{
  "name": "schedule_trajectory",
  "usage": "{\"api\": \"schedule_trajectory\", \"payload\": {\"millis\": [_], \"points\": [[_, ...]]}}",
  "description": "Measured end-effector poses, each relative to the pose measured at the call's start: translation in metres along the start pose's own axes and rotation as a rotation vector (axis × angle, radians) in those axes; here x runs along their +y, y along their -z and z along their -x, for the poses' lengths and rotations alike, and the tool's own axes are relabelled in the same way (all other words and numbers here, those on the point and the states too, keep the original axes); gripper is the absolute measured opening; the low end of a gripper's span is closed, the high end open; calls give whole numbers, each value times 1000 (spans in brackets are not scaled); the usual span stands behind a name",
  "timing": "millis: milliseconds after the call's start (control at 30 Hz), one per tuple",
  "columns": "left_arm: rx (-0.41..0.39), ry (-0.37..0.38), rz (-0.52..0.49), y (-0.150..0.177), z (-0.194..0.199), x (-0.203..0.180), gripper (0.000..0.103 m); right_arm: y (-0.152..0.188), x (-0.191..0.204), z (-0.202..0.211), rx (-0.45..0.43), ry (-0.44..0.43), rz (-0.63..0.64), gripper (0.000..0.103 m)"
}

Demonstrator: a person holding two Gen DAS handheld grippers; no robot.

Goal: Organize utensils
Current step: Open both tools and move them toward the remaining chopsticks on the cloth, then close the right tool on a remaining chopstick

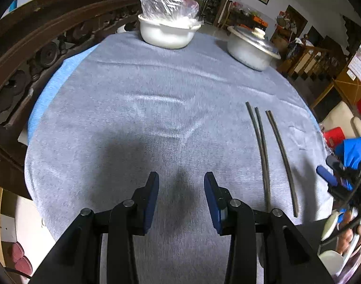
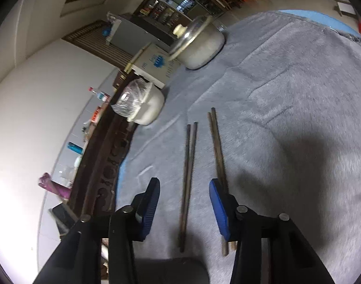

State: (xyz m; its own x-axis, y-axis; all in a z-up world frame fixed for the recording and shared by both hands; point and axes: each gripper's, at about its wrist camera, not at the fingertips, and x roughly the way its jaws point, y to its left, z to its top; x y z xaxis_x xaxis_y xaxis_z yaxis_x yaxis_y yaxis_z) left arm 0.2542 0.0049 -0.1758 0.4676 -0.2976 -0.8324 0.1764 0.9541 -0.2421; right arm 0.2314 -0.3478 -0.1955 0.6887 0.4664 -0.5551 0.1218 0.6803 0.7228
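We see the grey-clothed bench (image 1: 156, 90) bearing a lidded pot (image 1: 251, 49), contents hidden, and a plastic-wrapped white bowl (image 1: 167, 32), contents unclear. Two chopstick pairs (image 2: 188, 177) lie beside each other; both the left claw (image 1: 181, 196) and right claw (image 2: 185, 203) hover spread, the latter straddling one pair.

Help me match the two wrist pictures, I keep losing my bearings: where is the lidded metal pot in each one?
Left wrist view: the lidded metal pot stands at upper right, at the far edge of the grey cloth.
Right wrist view: the pot is at top centre, tilted in the picture.
Shared landmark: the plastic-covered white bowl, left of the pot in both.
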Motion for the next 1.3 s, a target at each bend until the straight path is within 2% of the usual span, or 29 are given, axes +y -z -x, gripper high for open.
{"api": "schedule_trajectory", "payload": {"millis": [200, 333, 533, 800, 867, 1000, 1100, 1167, 1233, 1300], "points": [[16, 9, -51, -21, -23, -13, 40, -41, -7, -40, 63, 113, -7, 38], [28, 19, -103, -51, -46, -32, 40, -68, -8, -71, 104, 187, -1, 36], [52, 55, -183, -92, -82, -70, 40, -103, -7, -103, 125, 243, -5, 33], [105, 95, -237, -115, -127, -109, 40, -112, 2, -139, 193, 343, 68, 30], [113, 105, -241, -117, -133, -116, 40, -112, 5, -143, 192, 378, 106, 25], [116, 98, -276, -119, -144, -130, 40, -113, 7, -145, 202, 452, 166, 9], [113, 73, -301, -119, -152, -137, 40, -114, 6, -139, 190, 516, 203, 7], [104, 66, -320, -119, -153, -140, 40, -115, 1, -132, 190, 522, 195, 7], [103, 65, -331, -121, -152, -139, 40, -117, -3, -127, 207, 439, 158, 10], [98, 59, -352, -121, -151, -138, 34, -117, 0, -125, 210, 387, 145, 10]]}}
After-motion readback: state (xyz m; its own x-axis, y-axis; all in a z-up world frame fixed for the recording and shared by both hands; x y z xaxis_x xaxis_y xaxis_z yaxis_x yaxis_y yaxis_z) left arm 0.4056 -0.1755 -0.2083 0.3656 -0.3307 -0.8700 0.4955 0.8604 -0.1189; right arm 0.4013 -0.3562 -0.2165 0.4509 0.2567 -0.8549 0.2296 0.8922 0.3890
